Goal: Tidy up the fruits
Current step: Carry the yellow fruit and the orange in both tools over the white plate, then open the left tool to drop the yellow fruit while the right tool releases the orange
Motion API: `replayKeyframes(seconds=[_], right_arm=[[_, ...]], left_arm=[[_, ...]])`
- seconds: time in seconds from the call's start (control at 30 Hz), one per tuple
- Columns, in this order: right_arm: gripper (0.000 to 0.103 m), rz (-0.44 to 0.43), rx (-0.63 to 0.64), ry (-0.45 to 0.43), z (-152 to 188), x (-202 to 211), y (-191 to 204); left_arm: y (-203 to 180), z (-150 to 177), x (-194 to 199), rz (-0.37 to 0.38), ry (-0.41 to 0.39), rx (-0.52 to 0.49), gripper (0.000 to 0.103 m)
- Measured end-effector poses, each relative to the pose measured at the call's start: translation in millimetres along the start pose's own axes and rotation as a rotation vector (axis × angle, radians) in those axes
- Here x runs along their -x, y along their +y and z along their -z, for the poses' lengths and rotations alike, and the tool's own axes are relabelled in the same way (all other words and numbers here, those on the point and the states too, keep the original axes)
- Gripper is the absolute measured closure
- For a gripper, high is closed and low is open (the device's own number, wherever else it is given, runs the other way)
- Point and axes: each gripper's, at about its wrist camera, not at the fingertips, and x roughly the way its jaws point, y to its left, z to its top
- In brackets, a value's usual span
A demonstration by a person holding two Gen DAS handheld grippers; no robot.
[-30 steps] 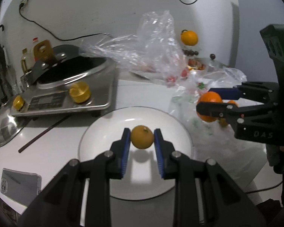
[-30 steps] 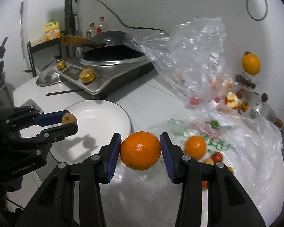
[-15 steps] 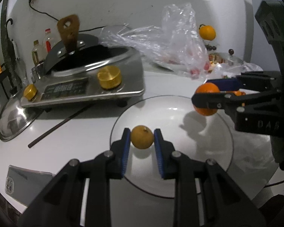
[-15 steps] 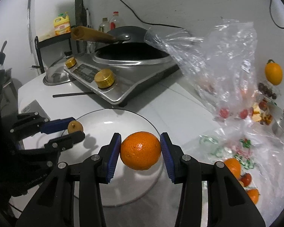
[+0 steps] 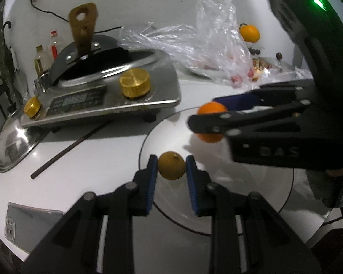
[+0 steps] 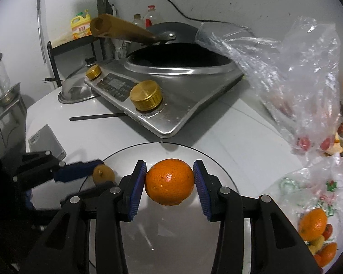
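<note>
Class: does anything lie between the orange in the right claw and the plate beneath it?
Nothing visible does. The orange hangs in the right claw over bare plate; the left claw holds its small fruit off to the side.

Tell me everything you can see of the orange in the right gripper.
The orange is round, bright, with pebbled glossy skin and a few pale flecks. It is clamped at its sides between the blue ribbed pads of the right gripper; nothing else touches it. It hangs above the white plate, clear of its surface. The left wrist view shows it partly hidden behind a finger.
</note>
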Motion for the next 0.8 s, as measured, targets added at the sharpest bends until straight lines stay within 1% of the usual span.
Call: replayKeyframes(seconds=[0.27,0.4,0.6,0.8], right_arm=[[0.058,-0.025,-0.003,0.034,-4,-19,7],[0.058,-0.03,-0.014,0.046,-5,-22,7],[0.057,-0.025,-0.009,0.064,-5,-25,10],[0.057,-0.017,-0.031,0.057,-6,-23,8]], left_arm=[[1,6,-3,0.023,0.015,0.009,0.077],[3,7,-2,0.043,0.021,0.026,0.076],[4,6,0,0.045,0.025,0.04,0.076],[4,6,3,0.041,0.024,0.049,0.074]])
